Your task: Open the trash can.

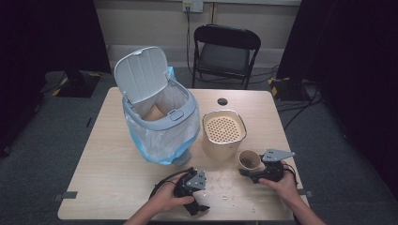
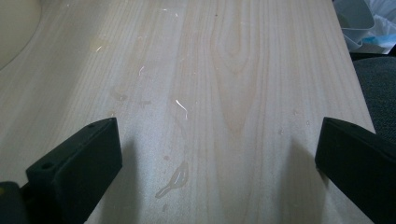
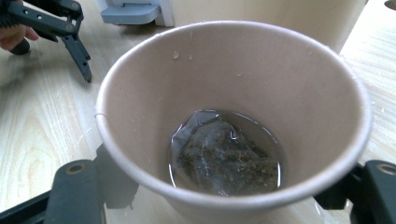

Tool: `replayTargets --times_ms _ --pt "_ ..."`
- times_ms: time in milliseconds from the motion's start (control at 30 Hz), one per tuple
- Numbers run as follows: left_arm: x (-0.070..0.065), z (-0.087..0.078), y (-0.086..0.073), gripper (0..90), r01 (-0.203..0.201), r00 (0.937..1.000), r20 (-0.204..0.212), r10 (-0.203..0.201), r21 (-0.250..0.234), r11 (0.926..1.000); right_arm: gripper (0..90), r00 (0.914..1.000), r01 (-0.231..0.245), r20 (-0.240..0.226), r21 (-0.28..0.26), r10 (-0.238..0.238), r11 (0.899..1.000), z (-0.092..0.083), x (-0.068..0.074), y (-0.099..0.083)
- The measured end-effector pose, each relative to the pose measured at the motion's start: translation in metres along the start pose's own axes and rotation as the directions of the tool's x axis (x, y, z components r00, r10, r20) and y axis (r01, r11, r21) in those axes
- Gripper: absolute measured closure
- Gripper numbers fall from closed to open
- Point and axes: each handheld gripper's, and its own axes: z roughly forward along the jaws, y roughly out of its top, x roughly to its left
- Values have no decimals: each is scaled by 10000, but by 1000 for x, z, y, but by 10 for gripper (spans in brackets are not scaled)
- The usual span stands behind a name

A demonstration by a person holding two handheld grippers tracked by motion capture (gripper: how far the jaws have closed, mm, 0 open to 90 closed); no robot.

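Our right tool [image 1: 249, 173] straddles a paper cup [image 3: 233, 121], its jaws apart on either side of the cup's lower wall; we cannot tell whether they touch it. The cup stands on the bench [image 1: 112, 168] near its front right, just in front of a beige strainer pot [image 1: 224, 133]. Inside lies a wet tea bag [image 3: 224, 158] in a little liquid. We judge the cup light, soft-walled and easily crushed or spilled, so a gentle hold low on the wall suits it. Our left tool [image 1: 196, 187] rests open over bare, water-spotted wood. Farther back stands a lined bin [image 1: 162, 115], lid up, another cup inside.
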Motion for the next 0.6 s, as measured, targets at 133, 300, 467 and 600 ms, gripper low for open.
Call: replayTargets --times_ms 133,300,467,600 --pt "0 0 0 0 8 10000 12 -8 29 10000 275 9999 44 91 -22 -44 10000 -1 0 0" --pt "0 0 0 0 5 10000 15 -5 34 10000 288 9999 69 143 14 -69 10000 -2 0 0" --pt "0 0 0 0 -1 10000 12 1 35 10000 292 9993 195 325 237 -203 9995 -6 -4 2" --pt "0 0 0 0 2 10000 13 -2 35 10000 293 9983 101 579 196 -112 9998 -12 -7 7"
